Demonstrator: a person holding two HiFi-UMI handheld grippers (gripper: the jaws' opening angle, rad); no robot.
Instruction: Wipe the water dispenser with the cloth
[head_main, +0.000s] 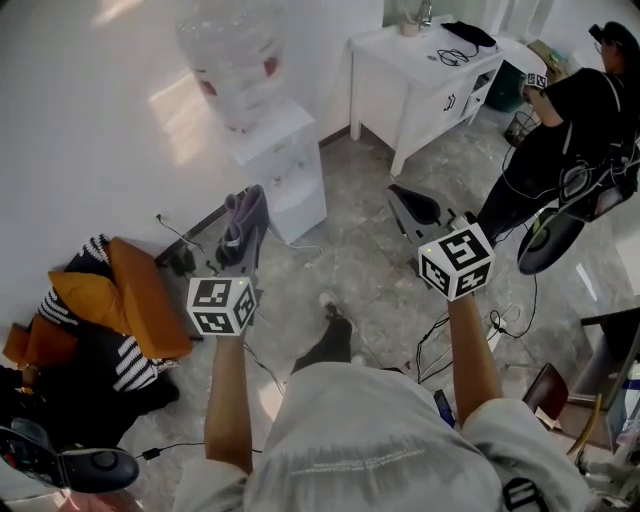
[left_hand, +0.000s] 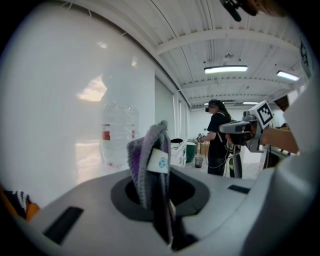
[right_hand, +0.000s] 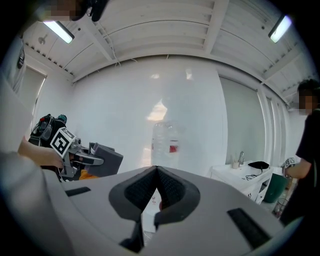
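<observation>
Pale marbled floor tiles (head_main: 360, 250) meet a plain white wall (head_main: 90, 120) on the far left. A white cabinet table (head_main: 410, 75) stands at the far right with dark cables on its top. A person in black clothes (head_main: 565, 135) stands just right of it. The white water dispenser (head_main: 285, 165) stands against the wall, carrying a clear plastic bottle (head_main: 232, 55) with a red label too blurred to read. A heap of orange and black-and-white striped fabric (head_main: 125, 305) lies on the floor at the near left. The left gripper (head_main: 238, 245) points toward the dispenser. Its jaws are clamped on a purple-grey knitted cloth (left_hand: 147, 167) that stands up between them, near the dispenser but not touching it. The right gripper (head_main: 405, 203) is held to the right of the dispenser, well apart from it, with its jaw tips pressed together and nothing between them. Each gripper carries a cube with black-and-white square markers. A small white tag (left_hand: 160, 161) on the cloth bears a round blue logo with no legible words.
</observation>
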